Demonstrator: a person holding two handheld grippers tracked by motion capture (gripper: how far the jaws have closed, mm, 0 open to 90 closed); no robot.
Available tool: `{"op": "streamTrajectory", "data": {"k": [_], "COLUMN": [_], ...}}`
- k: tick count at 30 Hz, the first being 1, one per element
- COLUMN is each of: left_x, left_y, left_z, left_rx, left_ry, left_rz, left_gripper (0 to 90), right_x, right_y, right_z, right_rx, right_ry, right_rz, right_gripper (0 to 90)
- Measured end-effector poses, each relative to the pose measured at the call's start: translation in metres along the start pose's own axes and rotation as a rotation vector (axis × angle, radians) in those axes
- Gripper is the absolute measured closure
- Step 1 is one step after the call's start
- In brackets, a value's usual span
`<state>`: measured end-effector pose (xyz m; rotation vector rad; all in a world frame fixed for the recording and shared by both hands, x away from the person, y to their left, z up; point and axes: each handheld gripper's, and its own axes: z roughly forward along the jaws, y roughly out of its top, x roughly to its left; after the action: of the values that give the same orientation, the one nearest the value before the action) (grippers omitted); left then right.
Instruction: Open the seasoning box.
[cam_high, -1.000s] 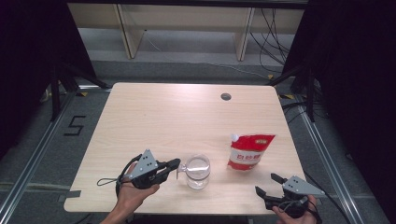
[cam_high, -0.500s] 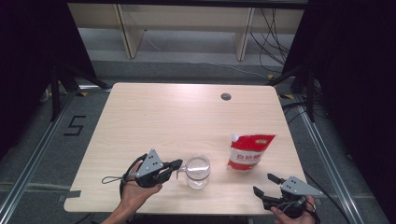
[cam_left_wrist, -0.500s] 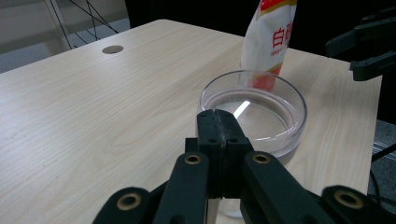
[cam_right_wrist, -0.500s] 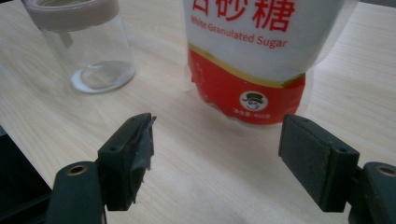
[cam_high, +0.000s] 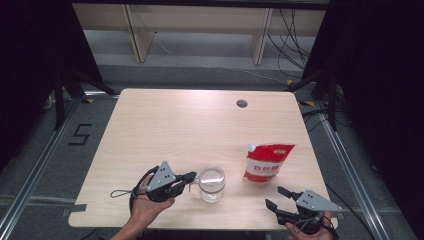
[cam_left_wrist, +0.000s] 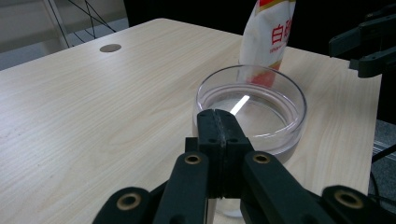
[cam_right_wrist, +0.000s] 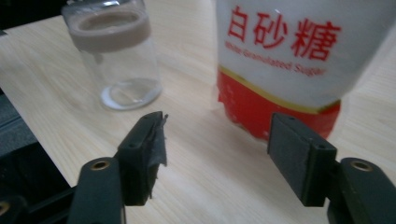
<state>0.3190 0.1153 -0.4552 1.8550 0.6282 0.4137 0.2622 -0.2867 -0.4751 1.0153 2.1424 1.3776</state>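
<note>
Glass jar (cam_high: 212, 184) stands on the wooden worktop (cam_high: 190, 125); left tool (cam_high: 191, 177), clenched, touches its rim. Right tool (cam_high: 278, 197), jaws just closing, empty, faces the sugar pouch (cam_high: 267, 162).

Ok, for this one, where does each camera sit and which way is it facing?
High view: above the person's side, looking forward and down on the table; both hands show, with the left hand-held gripper and the right hand-held gripper.
Left gripper view: on the left hand-held gripper, shut jaws pointing at the glass jar.
Right gripper view: on the right hand-held gripper, its parted jaws, just closing, facing the sugar pouch.
Shared: all three show the jar and the pouch.
</note>
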Motion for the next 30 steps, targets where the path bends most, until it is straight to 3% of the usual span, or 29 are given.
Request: {"op": "streamTrajectory", "data": {"k": [1, 2, 3, 5, 7, 9, 12, 13, 14, 16, 19, 20, 22, 23, 25, 26, 27, 28, 30], "left_x": [0.0, 0.0, 0.0, 0.0, 0.001, 0.0, 0.0, 0.0, 0.0, 0.002, 0.002, 0.0, 0.0, 0.0, 0.0, 0.001, 0.001, 0.001, 0.001], "left_y": [0.0, 0.0, 0.0, 0.0, -0.001, -0.001, -0.001, -0.001, -0.001, -0.001, -0.002, -0.002, -0.003, -0.003, -0.003, -0.003, -0.003, -0.003, -0.003], "left_z": [0.0, 0.0, 0.0, 0.0, 0.0, 0.0, -0.001, 0.0, 0.0, -0.001, -0.001, -0.001, -0.001, -0.001, -0.001, -0.001, -0.001, -0.001, -0.001], "left_rx": [0.0, -0.001, -0.002, -0.005, -0.005, -0.006, -0.006, -0.008, -0.008, -0.006, -0.008, -0.009, -0.014, -0.014, -0.012, -0.012, -0.014, -0.014, -0.014], "left_ry": [0.002, 0.002, 0.002, 0.001, -0.003, -0.001, 0.0, -0.002, -0.002, -0.01, -0.008, -0.004, -0.003, -0.003, -0.004, -0.005, -0.005, -0.003, -0.005], "left_rz": [-0.002, -0.002, -0.002, -0.002, 0.001, 0.003, 0.012, 0.01, 0.01, 0.02, 0.027, -0.001, -0.013, -0.01, -0.007, -0.01, -0.003, 0.002, 0.002], "left_gripper": [89.3, 89.3, 89.3, 89.3, 89.2, 89.2, 89.2, 89.2, 89.2, 89.2, 89.2, 89.2, 89.2, 89.2, 89.2, 89.2, 89.2, 89.2, 89.2], "right_x": [0.004, 0.004, 0.009, 0.011, 0.017, 0.024, 0.028, 0.03, 0.034, 0.036, 0.039, 0.041, 0.043, 0.045, 0.045, 0.046, 0.049, 0.048, 0.053], "right_y": [0.001, 0.003, 0.004, 0.007, 0.009, 0.012, 0.014, 0.016, 0.017, 0.018, 0.02, 0.021, 0.022, 0.025, 0.026, 0.027, 0.028, 0.03, 0.033], "right_z": [0.0, 0.002, 0.002, 0.006, 0.008, 0.014, 0.018, 0.02, 0.021, 0.023, 0.03, 0.033, 0.034, 0.04, 0.04, 0.044, 0.045, 0.048, 0.057], "right_rx": [0.007, -0.01, -0.006, -0.028, -0.035, -0.059, -0.077, -0.086, -0.081, -0.078, -0.091, -0.082, -0.074, -0.078, -0.067, -0.088, -0.078, -0.087, -0.076], "right_ry": [0.006, 0.026, 0.029, 0.036, 0.036, 0.058, 0.065, 0.067, 0.068, 0.065, 0.079, 0.085, 0.091, 0.114, 0.099, 0.097, 0.103, 0.116, 0.125], "right_rz": [0.035, 0.005, 0.03, -0.029, -0.02, -0.031, -0.036, -0.059, -0.031, -0.035, -0.075, -0.093, -0.079, -0.087, -0.095, -0.123, -0.105, -0.14, -0.139], "right_gripper": [43.0, 46.5, 47.6, 50.8, 53.4, 61.7, 64.7, 66.1, 66.7, 67.4, 70.4, 71.9, 72.0, 74.6, 76.1, 77.4, 78.5, 79.4, 81.4]}}
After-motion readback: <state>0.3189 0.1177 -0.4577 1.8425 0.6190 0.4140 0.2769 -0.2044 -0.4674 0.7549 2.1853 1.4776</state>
